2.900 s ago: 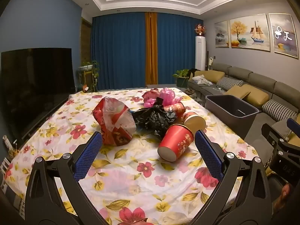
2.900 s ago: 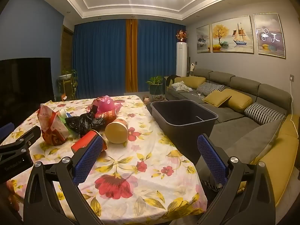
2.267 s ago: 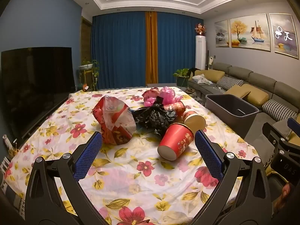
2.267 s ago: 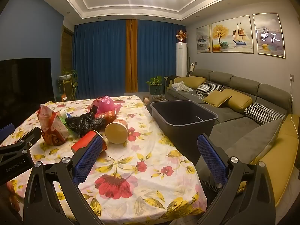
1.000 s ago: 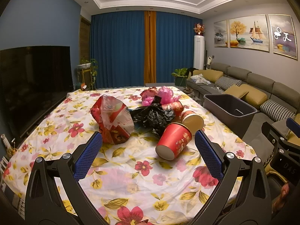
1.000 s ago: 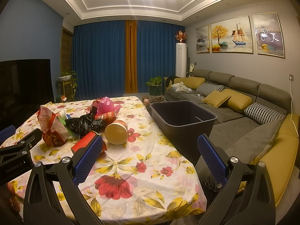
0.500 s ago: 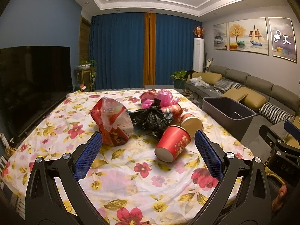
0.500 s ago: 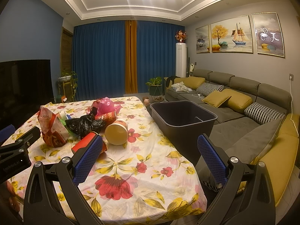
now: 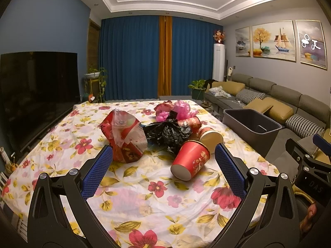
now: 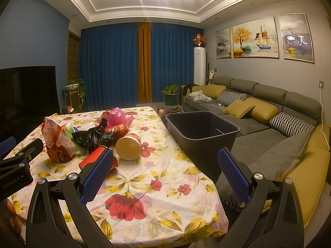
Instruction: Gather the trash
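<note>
Two grippers: left gripper point(image 9: 163, 162) and right gripper point(image 10: 165, 165), both with jaws spread wide and nothing between them, hanging over the near edge of the table point(image 9: 128, 202).
Change: almost none across the recent frames; the left view has crept slightly and the trash lies as before, so collecting has not started.
Snack bag point(image 9: 124, 134): red and clear, crumpled, at 11 o'clock from the left gripper.
Black bag point(image 9: 167, 133): at 12 o'clock, touching the snack bag.
Pink bag point(image 9: 175, 109): behind the black bag, far 12 o'clock.
Red cup point(image 9: 191, 160): on its side, at 1 o'clock, nearest the left gripper; likely first pick.
Tan-based cup point(image 10: 129, 145): on its side, at 11 o'clock from the right gripper.
Bin point(image 10: 202, 130): dark, looks nearly empty, just beside the table's right edge, at 1 o'clock from the right gripper.
</note>
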`<state>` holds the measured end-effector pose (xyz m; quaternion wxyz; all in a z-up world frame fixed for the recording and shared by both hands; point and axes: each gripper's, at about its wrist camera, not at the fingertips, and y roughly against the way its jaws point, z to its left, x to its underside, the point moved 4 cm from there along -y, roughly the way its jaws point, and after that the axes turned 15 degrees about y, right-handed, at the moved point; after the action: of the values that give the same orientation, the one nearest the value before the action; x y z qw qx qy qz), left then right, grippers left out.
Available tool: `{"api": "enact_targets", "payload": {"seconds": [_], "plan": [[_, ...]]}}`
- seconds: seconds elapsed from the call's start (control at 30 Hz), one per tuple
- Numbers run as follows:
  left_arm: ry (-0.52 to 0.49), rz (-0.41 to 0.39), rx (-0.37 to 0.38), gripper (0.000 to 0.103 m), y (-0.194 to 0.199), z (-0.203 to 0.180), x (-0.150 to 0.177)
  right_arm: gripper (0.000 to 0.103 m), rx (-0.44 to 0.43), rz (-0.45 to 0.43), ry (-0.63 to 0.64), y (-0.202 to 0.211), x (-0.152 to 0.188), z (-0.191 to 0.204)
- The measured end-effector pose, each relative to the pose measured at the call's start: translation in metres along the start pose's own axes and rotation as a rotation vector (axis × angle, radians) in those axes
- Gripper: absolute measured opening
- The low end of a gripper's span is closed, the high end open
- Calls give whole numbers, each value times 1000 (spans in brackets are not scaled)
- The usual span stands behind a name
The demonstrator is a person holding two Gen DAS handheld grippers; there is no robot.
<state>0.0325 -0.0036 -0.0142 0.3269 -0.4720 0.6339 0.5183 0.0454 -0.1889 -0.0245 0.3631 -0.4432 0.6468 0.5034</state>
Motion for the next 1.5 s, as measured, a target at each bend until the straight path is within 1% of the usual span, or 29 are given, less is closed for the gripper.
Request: {"api": "enact_targets", "payload": {"seconds": [0.43,0.63,0.77,0.83,1.07,1.17,1.27,1.37,1.43,1.5], "plan": [[1,-5,-8,97,-3,2,-2,98,3,6,-5,-2,-2,-2],[17,-6,-13,97,-10,11,-5,98,-6,17,-17,-18,2,0],[39,-12,16,97,-16,24,-8,98,-24,22,-24,-30,3,4],[56,-13,20,97,-20,33,-11,98,-39,26,-23,-37,2,9],[114,-45,-54,97,-43,78,-24,98,-112,23,1,-62,-5,33],[121,-53,-81,97,-57,92,-29,98,-145,30,13,-76,-9,47],[136,-50,-78,97,-73,104,-37,98,-178,40,29,-89,-13,60],[143,-24,-66,97,-92,108,-42,98,-192,39,36,-100,-19,68],[132,14,-65,92,-110,107,-40,98,-200,37,33,-105,-23,71],[114,56,-65,84,-126,105,-36,98,-209,35,32,-112,-28,75]]}}
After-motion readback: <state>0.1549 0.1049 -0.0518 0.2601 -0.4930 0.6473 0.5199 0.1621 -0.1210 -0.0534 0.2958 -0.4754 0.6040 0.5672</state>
